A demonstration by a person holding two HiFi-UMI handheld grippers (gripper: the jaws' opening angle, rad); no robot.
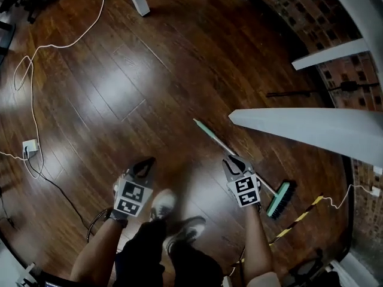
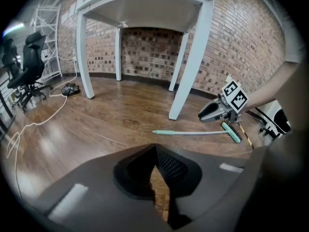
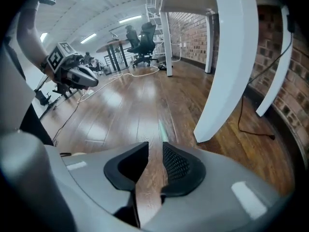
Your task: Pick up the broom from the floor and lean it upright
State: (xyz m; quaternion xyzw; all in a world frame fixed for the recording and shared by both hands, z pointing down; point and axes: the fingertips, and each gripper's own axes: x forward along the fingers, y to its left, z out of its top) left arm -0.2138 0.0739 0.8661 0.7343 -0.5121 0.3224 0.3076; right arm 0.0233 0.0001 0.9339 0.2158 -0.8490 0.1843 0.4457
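Note:
The broom lies flat on the wooden floor: a thin pale handle (image 1: 209, 135) with a teal end, and a teal brush head (image 1: 280, 199) at the lower right. My right gripper (image 1: 234, 159) hangs right over the handle's middle with its jaws open. In the right gripper view the gripper (image 3: 155, 146) shows only floor in the gap, with the handle's teal end (image 3: 161, 129) just beyond. My left gripper (image 1: 143, 165) is left of the broom, apart from it, tips together and empty. The left gripper view shows the broom (image 2: 193, 133) ahead of the left gripper (image 2: 155, 148), under the right gripper (image 2: 202, 116).
A white table top (image 1: 311, 130) juts in from the right above the broom, and its legs (image 2: 186, 71) stand nearby. A white cable (image 1: 36, 70) runs to a socket block (image 1: 30, 145). Striped tape (image 1: 299, 217) lies by the brush. The person's shoe (image 1: 163, 203) is between the grippers.

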